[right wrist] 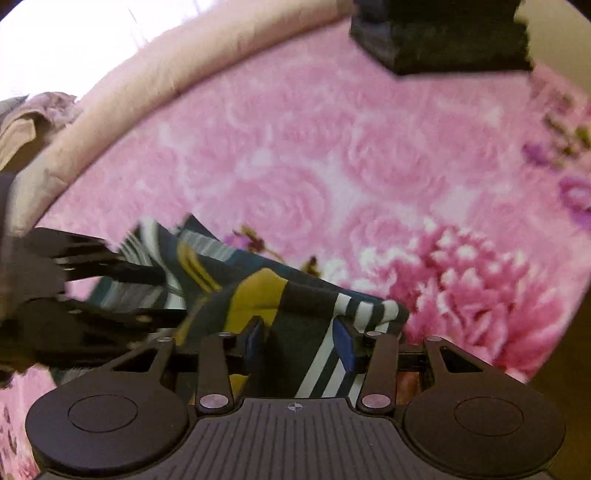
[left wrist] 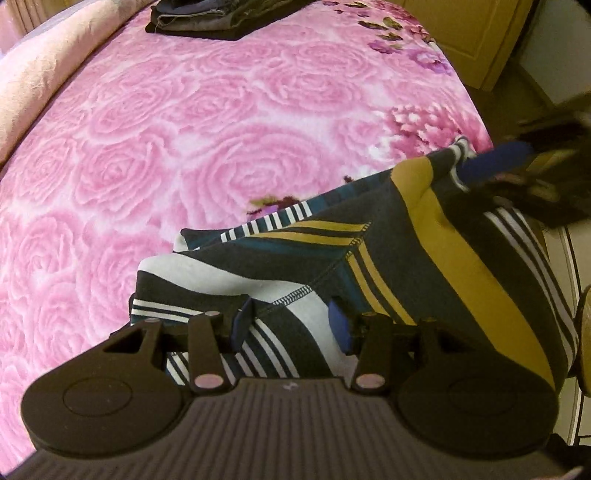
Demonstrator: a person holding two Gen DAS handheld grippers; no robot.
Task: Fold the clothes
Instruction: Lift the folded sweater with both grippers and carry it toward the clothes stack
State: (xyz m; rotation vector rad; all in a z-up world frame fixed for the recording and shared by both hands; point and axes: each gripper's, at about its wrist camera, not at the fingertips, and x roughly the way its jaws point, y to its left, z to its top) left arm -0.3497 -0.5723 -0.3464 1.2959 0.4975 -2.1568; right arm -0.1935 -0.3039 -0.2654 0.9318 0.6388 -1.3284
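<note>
Pink rose-patterned plush blanket (left wrist: 207,147) covers the bed, and a striped knit garment in navy, mustard, teal and white (left wrist: 373,251) hangs stretched between the two grippers above its near edge. Fabric fills the gap between the blue-padded fingers of the left gripper (left wrist: 291,325), which look set apart around a striped fold; whether the pads actually press the cloth I cannot tell. The right gripper (right wrist: 301,341) likewise has cloth bunched between its spread fingers, its grip equally unclear. At the far side of the blanket sits a stack of dark folded clothes (left wrist: 199,16), well apart from the garment. A pale pink quilt (right wrist: 177,70) borders the bed's far edge.
</note>
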